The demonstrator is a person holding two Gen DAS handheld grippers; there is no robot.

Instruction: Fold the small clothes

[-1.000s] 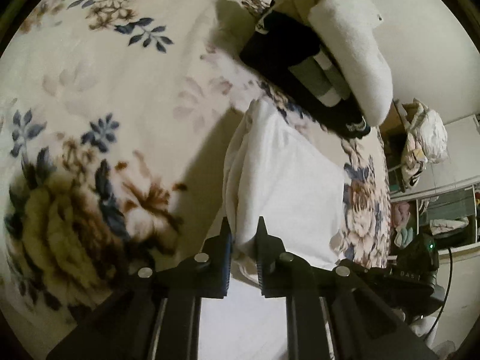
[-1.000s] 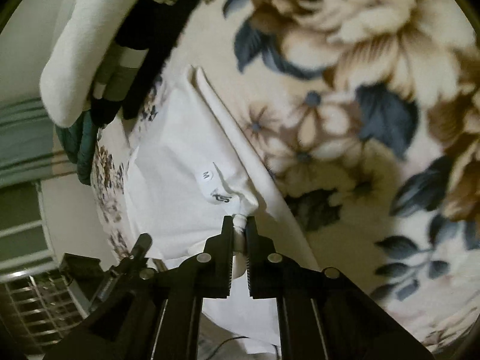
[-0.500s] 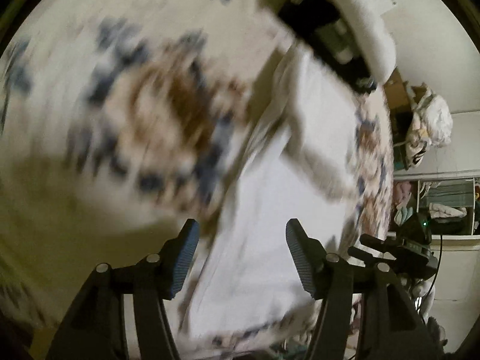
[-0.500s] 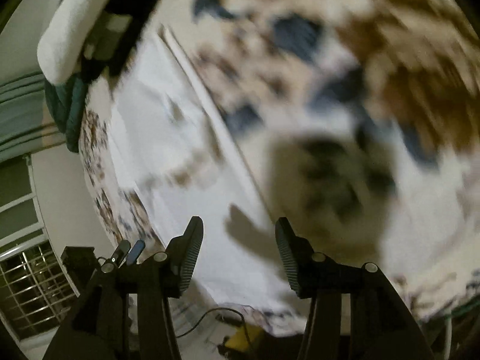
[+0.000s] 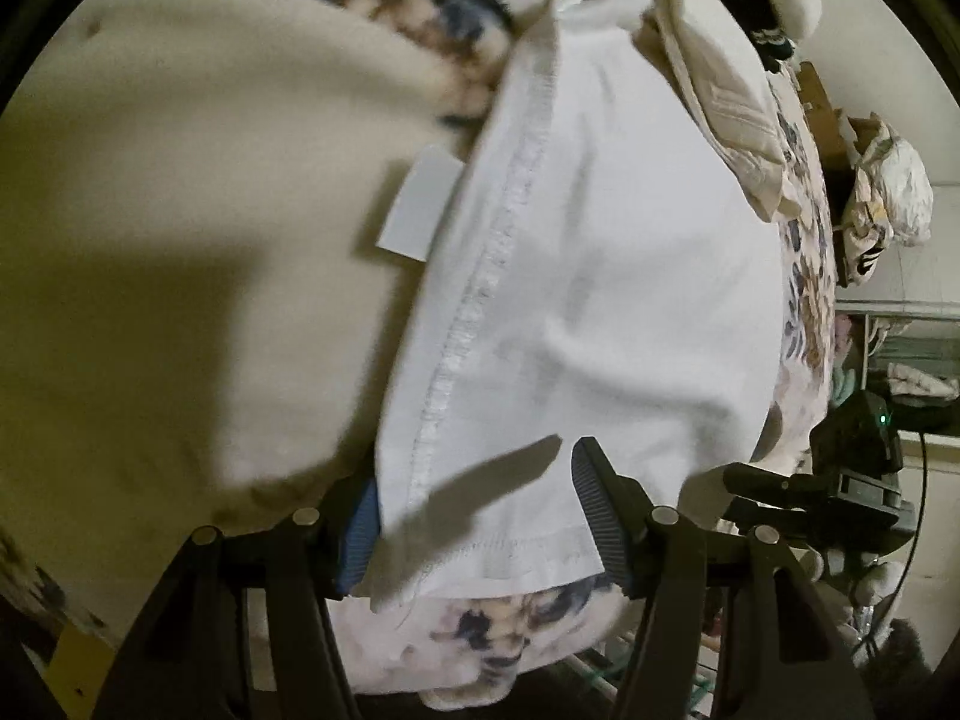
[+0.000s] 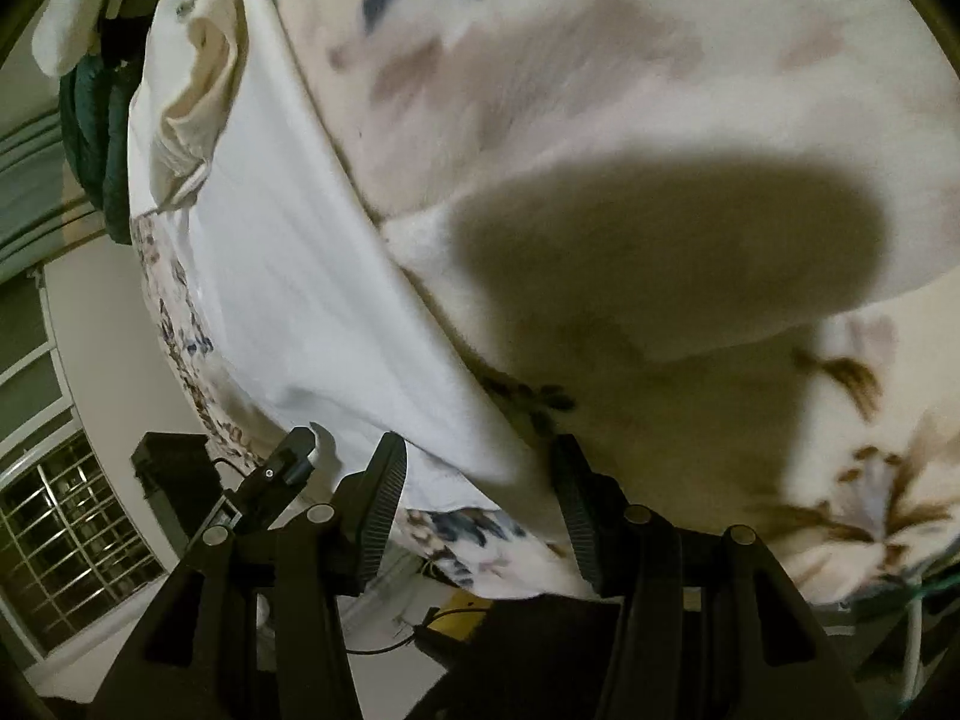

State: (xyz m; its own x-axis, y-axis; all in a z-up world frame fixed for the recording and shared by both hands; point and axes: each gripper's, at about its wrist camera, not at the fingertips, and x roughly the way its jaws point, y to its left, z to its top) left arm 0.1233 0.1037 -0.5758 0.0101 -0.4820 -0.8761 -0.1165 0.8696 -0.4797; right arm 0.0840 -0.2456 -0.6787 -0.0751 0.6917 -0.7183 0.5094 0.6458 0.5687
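Note:
A white garment (image 5: 600,276) lies flat on a floral blanket (image 5: 180,180), its stitched hem running along its left side, with a small white tag (image 5: 420,201) sticking out beside it. My left gripper (image 5: 474,498) is open, its jaws either side of the garment's near corner. In the right wrist view the same garment (image 6: 300,300) lies to the left, its near edge between the jaws of my open right gripper (image 6: 480,480). A cream garment (image 5: 720,72) lies rumpled at the white one's far end.
A pile of dark and white clothes (image 5: 780,6) sits at the far end of the bed. The bed's edge (image 5: 804,300) drops off on the right in the left wrist view, with shelves and a bag beyond. A window (image 6: 72,516) is at the right wrist view's lower left.
Both grippers were shut on the white garment one second ago; both have let go, opened and pulled back toward the garment's near edge, which now lies flat.

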